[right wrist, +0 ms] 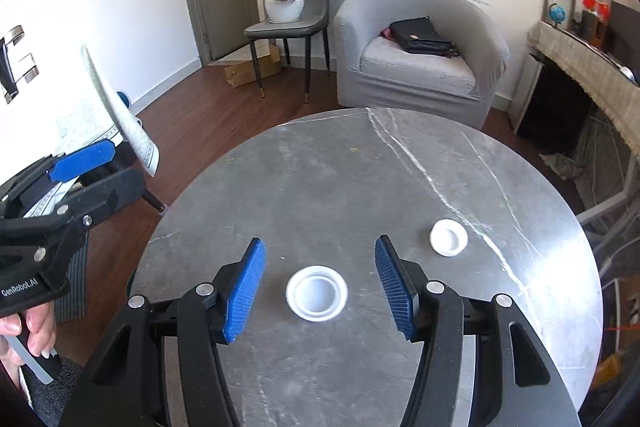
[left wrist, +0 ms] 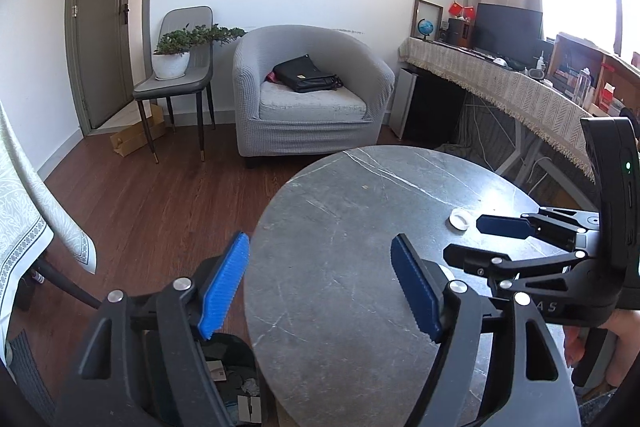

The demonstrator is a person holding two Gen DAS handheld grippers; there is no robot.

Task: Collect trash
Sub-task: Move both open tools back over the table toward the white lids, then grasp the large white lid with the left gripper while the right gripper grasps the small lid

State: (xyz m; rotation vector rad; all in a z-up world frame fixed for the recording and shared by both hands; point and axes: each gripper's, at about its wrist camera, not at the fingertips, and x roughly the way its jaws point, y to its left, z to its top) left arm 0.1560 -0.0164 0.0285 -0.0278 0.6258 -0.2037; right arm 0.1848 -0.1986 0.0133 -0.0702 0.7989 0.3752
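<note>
Two white plastic caps lie on the round grey marble table (right wrist: pixel 320 155). The nearer cap (right wrist: pixel 317 293), ring-shaped, rests on the tabletop between the blue pads of my right gripper (right wrist: pixel 319 243); the pads stand apart from it, so that gripper is open. The second cap (right wrist: pixel 448 237) (left wrist: pixel 459 218) sits further right. My left gripper (left wrist: pixel 320 239) hangs open and empty over the table's left edge. A dark trash bin (left wrist: pixel 236 371) with paper scraps inside stands on the floor below its left finger. Each view catches the other gripper at its side: the right gripper (left wrist: pixel 466 237) and the left gripper (right wrist: pixel 120 165).
A grey armchair (left wrist: pixel 312 99) with a black bag stands beyond the table, and a grey chair (left wrist: pixel 176 83) bearing a potted plant is left of it. A cloth-covered desk (left wrist: pixel 500 83) runs along the right. A patterned tablecloth (left wrist: pixel 36 219) hangs at the left over the wooden floor.
</note>
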